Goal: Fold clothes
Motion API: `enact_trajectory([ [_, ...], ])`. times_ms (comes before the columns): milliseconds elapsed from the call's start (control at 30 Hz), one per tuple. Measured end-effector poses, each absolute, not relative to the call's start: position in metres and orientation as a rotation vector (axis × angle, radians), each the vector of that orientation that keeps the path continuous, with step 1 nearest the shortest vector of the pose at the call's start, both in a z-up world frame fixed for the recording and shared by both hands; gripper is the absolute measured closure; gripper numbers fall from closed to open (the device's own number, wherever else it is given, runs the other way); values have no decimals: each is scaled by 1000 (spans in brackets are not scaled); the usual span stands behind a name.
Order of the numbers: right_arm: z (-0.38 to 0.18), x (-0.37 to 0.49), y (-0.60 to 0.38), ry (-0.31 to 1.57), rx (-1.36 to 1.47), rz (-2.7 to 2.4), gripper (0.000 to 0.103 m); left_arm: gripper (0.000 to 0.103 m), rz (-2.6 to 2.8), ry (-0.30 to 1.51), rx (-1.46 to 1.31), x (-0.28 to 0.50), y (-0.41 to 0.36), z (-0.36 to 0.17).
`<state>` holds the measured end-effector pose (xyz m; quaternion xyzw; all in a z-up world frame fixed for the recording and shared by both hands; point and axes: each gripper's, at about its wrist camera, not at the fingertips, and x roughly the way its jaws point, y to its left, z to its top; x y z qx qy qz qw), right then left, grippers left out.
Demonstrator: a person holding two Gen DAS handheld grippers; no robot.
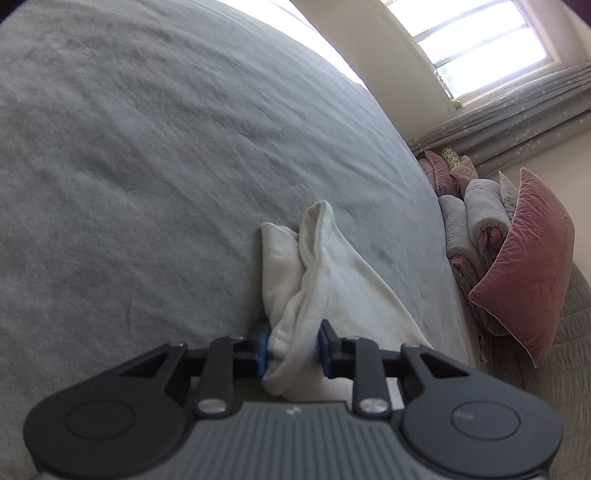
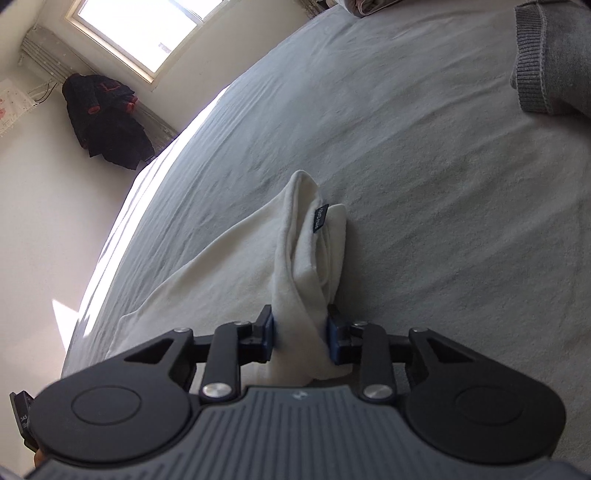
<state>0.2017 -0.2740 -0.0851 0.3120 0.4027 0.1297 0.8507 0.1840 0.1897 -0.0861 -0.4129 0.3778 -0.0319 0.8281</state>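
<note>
A white garment [image 1: 317, 269] lies bunched on a grey bed cover [image 1: 147, 166]. My left gripper [image 1: 293, 347] is shut on a thick fold of it, blue pads pressing the cloth from both sides. In the right wrist view the same white garment [image 2: 266, 266] spreads toward the lower left, with a small dark label [image 2: 320, 218] near its far tip. My right gripper [image 2: 301, 341] is shut on another bunched fold of the cloth. Both grippers point down at the bed.
A grey knitted garment [image 2: 550, 62] lies at the bed's far right corner. Pink cushions [image 1: 524, 258] and rolled grey bedding [image 1: 476, 218] are piled beside the bed. A dark jacket [image 2: 107, 118] hangs on the wall under a window [image 2: 144, 29].
</note>
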Motion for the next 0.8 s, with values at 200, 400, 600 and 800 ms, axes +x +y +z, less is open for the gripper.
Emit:
enact_trajectory([
  [200,-54,183,-271,821,630,271,77,82,-51,788,-813,172,177,-53],
  [400,-36,147,-277,885,601,263,77,82,-65,865,-760,132,171,-37],
  [600,-36,93,-287,934,600,266,77,82,-94,931,-785,76,176,-46],
  [800,-36,43,-293,960,588,275,77,82,-129,957,-788,22,179,-52],
])
